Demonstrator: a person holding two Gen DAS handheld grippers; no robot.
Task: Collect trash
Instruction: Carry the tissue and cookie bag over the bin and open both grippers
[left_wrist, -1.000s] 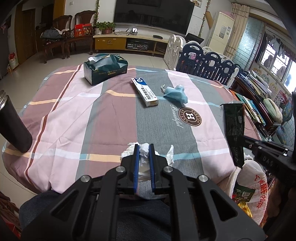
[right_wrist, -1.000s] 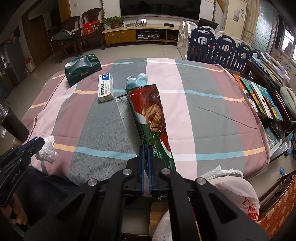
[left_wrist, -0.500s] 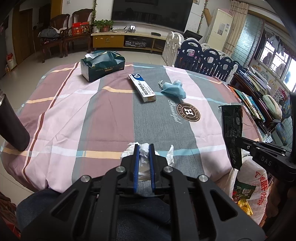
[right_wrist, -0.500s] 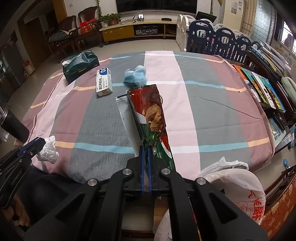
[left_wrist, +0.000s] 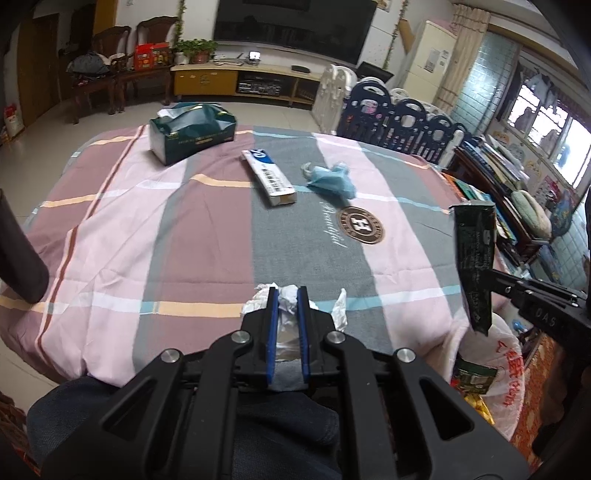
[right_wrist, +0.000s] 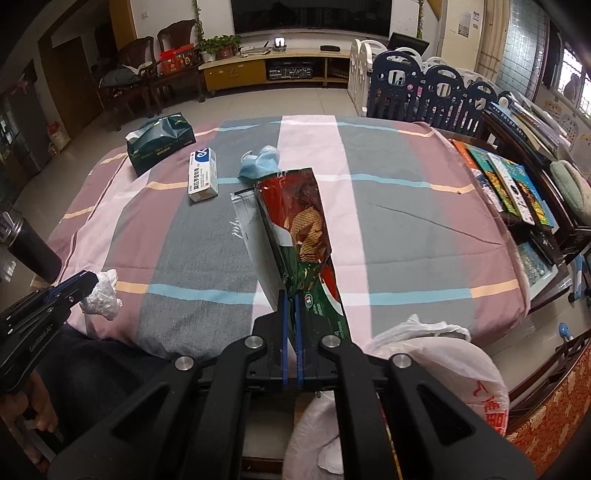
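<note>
While the left gripper is pinching a crumpled white tissue low-centre in its view, the right gripper is clamping a red-green chip bag, jaws pressed together on its bottom end, the bag sticking up mid-frame.

Other stuff is lying on the striped tablecloth, upper half of the left view: green tissue box, white-blue medicine box, crumpled blue face mask just beside it. A black flask is standing at the left edge.

Lower right, a white plastic bag is hanging off the near table edge, beside the right gripper. The cloth's right half is lying bare. A railing and books are crowding the far right.

Vs a sec ago: the mask, then half hidden behind the chip bag in the right view, is showing more; the left gripper is staying put.
</note>
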